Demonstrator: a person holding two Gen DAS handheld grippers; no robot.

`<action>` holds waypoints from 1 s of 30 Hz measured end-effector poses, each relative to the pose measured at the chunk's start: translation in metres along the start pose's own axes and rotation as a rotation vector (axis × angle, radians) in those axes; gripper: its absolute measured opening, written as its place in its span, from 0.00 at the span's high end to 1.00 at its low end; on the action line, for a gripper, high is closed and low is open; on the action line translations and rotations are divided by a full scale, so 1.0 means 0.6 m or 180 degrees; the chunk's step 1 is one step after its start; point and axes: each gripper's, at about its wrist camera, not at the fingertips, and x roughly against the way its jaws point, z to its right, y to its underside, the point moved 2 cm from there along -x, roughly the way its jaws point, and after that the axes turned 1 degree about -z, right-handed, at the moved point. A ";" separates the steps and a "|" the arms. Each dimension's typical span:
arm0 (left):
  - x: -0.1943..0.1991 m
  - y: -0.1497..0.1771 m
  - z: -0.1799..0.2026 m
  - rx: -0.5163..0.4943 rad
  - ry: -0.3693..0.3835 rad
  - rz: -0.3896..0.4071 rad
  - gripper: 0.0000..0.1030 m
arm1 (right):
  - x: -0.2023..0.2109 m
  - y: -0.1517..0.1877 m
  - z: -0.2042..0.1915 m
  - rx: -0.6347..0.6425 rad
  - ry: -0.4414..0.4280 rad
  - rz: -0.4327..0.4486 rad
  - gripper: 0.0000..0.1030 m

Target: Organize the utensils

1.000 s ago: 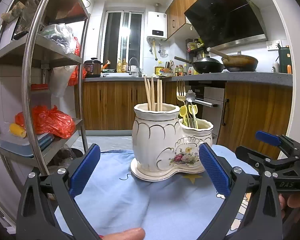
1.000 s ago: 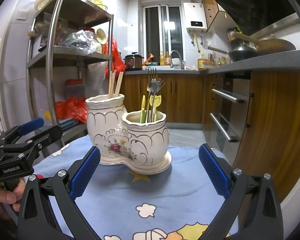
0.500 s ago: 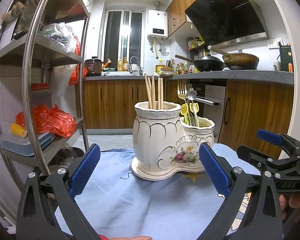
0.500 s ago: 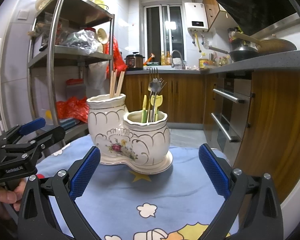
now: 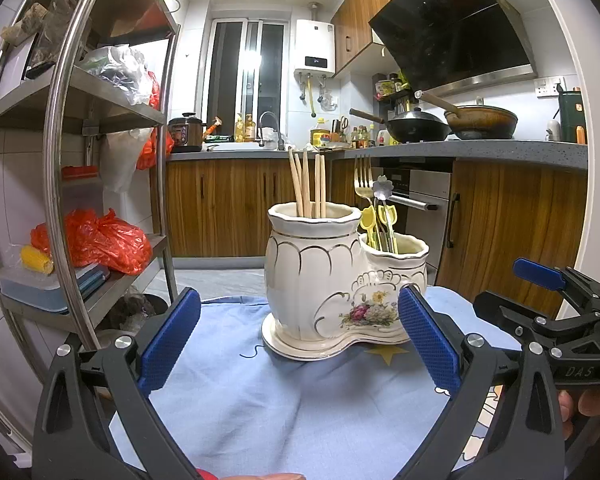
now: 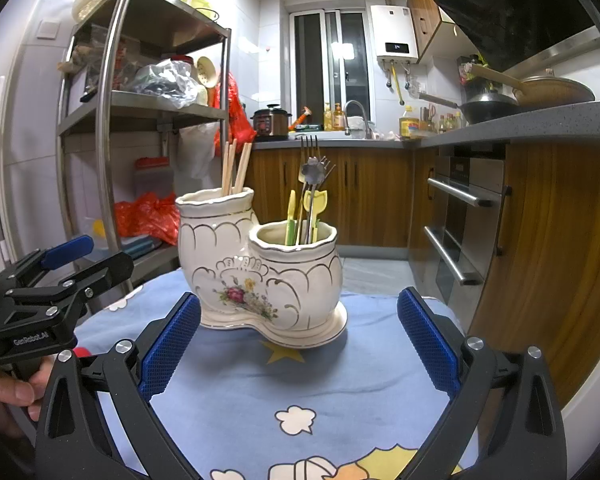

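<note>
A double-pot ceramic utensil holder (image 5: 342, 276) stands upright on the blue cartoon-print tablecloth (image 5: 280, 400), directly ahead of both cameras. Its taller pot holds the wooden chopsticks (image 5: 308, 184); the lower pot holds a gold fork (image 5: 363, 174), a flower-headed metal spoon (image 5: 381, 189) and yellow plastic utensils (image 5: 376, 218). The left gripper (image 5: 299, 338) and the right gripper (image 6: 298, 338) are both spread wide and grip nothing, each short of the holder and not touching it. No loose utensil lies on the visible part of the cloth, and the sorting by type appears complete, so the task is judged finished or nearly so. Whether anything remains outside the views cannot be told. A steel shelving rack (image 5: 66, 184) stands to the left.
</note>
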 end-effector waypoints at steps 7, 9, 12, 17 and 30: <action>0.000 0.000 0.000 0.0001 0.0002 0.0000 0.05 | 0.000 0.000 0.000 0.0001 0.0000 -0.0002 0.05; 0.000 0.000 0.000 0.0001 0.0005 0.0000 0.05 | 0.000 0.000 0.000 0.0000 -0.0003 -0.0001 0.05; 0.000 0.000 0.000 -0.0003 0.0005 0.0001 0.05 | 0.000 0.001 0.000 0.0000 -0.0001 0.0000 0.05; 0.001 -0.001 0.001 0.0000 0.0011 0.0011 0.05 | 0.000 0.001 0.000 -0.0001 0.0001 -0.0002 0.05; 0.003 -0.002 -0.003 0.0006 0.0016 0.0010 0.05 | 0.000 0.000 -0.001 -0.0002 0.0001 -0.0001 0.05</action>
